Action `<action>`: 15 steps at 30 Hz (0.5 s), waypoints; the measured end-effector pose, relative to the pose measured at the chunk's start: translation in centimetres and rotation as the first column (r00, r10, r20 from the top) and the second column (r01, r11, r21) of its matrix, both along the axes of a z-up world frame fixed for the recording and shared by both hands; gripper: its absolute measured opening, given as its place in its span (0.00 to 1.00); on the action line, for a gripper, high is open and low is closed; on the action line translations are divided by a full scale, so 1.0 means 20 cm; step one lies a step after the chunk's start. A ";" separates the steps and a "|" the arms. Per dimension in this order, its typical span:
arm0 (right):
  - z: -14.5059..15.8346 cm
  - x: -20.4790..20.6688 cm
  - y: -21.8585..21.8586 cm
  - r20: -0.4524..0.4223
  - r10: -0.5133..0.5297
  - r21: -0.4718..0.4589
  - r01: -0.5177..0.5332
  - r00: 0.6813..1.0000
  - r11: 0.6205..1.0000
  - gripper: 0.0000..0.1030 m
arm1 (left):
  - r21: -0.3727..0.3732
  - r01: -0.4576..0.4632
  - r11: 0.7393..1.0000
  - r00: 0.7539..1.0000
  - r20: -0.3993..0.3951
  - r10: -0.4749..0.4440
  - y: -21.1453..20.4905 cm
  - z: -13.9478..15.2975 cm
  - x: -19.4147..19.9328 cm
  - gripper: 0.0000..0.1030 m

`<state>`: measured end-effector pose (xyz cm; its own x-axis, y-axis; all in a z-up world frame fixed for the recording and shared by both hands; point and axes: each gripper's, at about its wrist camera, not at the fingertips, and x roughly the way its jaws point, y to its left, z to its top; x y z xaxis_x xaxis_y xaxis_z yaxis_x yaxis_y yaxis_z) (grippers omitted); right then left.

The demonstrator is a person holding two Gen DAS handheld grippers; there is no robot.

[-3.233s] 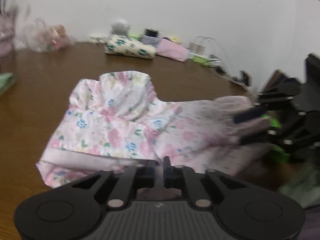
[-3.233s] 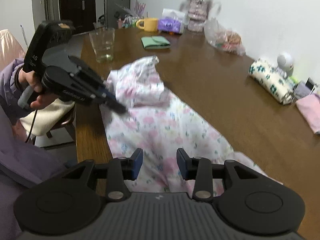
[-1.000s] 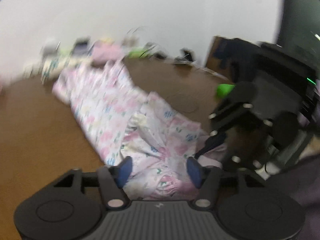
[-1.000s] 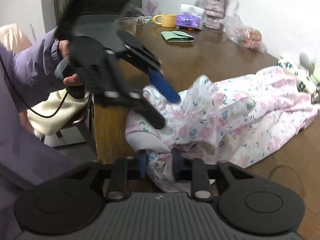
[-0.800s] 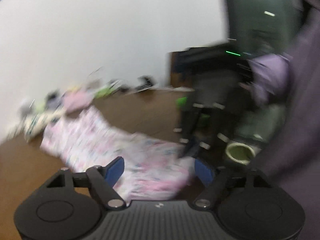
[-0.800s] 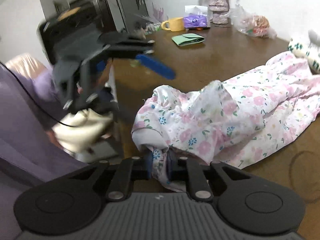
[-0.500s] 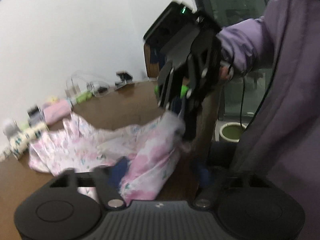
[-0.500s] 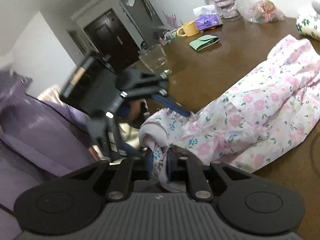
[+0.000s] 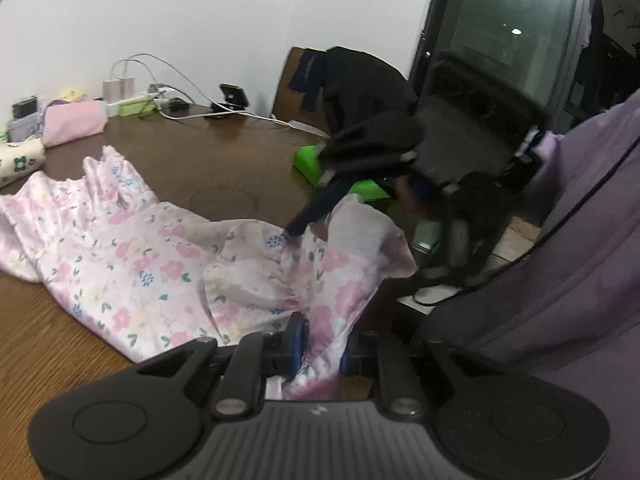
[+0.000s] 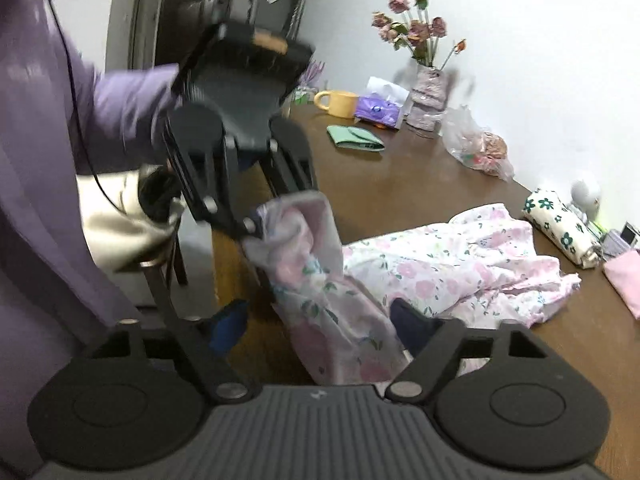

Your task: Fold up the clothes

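Note:
A pink floral garment lies stretched across the brown table, one end lifted off the near edge. My left gripper is shut on a fold of that lifted end; it also shows in the right wrist view, pinching the raised cloth. My right gripper is open, its blue pads wide apart with the hanging cloth between them. In the left wrist view its finger rests at the cloth's top edge.
A green block, chargers and cables and a pink pouch sit on the table's far side. A flower vase, yellow mug, green wallet, plastic bag and floral roll stand along the wall.
My right gripper has opened and let go of the garment corner. My left gripper has closed on that end of the garment and holds it up off the table edge.

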<state>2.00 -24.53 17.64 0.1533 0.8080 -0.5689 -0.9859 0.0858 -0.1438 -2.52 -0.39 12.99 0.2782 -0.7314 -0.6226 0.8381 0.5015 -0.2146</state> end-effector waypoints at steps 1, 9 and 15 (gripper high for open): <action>0.00 0.03 0.00 -0.044 0.006 -0.010 -0.006 0.999 1.000 0.28 | -0.010 0.011 1.000 1.000 -0.010 -0.011 0.00 0.01 -0.01 0.14; 0.02 0.48 -0.10 -0.684 -0.028 0.060 0.095 0.729 0.994 0.19 | -0.125 -0.159 0.979 0.987 -0.024 0.157 0.13 0.10 0.04 0.56; -0.13 0.65 -0.07 -0.801 -0.256 -0.109 0.289 0.540 0.951 0.19 | -0.111 -0.331 0.937 0.936 0.085 0.341 0.15 0.10 0.03 0.63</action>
